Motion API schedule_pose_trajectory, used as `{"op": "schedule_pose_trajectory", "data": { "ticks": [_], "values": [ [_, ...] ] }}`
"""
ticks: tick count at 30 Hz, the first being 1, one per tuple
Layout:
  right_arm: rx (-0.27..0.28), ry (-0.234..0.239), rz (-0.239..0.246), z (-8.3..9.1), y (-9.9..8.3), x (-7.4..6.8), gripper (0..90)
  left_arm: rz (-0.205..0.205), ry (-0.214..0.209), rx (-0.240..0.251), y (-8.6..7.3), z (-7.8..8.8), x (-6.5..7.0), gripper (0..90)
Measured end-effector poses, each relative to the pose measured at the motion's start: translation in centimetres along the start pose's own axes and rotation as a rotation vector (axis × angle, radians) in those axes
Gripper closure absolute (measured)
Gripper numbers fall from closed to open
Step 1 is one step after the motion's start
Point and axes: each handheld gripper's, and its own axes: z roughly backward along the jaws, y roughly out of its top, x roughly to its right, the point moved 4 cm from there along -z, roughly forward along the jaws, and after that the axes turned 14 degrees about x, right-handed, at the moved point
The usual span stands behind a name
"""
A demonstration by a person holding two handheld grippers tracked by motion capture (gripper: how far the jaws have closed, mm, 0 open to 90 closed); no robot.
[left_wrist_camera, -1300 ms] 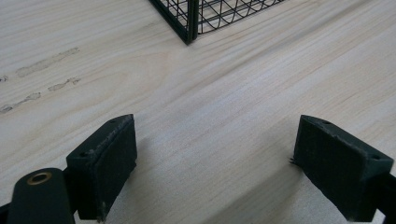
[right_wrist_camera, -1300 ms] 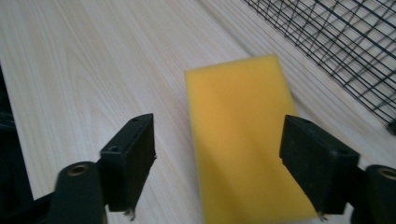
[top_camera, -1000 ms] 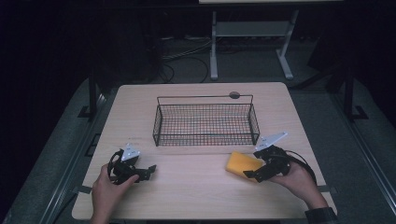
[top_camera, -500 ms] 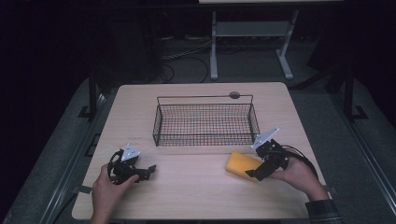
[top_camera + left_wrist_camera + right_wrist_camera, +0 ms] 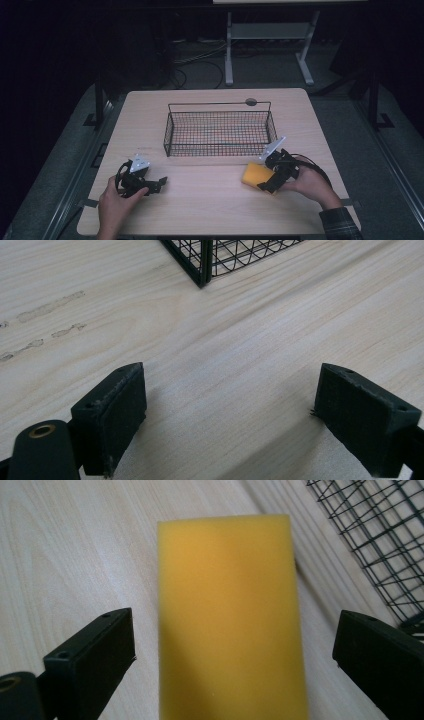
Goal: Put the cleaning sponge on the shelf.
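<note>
The high view looks forward and down from above the person's side, taking in the whole table. The left gripper view sits low and close over the tabletop, facing a corner of the wire basket. The right gripper view hangs close above the yellow sponge. All three share the basket and the wood surface.
</note>
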Motion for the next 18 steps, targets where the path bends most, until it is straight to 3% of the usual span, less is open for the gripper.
{"op": "schedule_pose_trajectory", "data": {
  "ticks": [18],
  "values": [
    [-0.082, 0.013, 0.029, -2.3, -0.1, -0.3, 3.3, 0.000, 0.000, 0.000, 0.0, 0.0, 0.0, 12.5]
  ]
}}
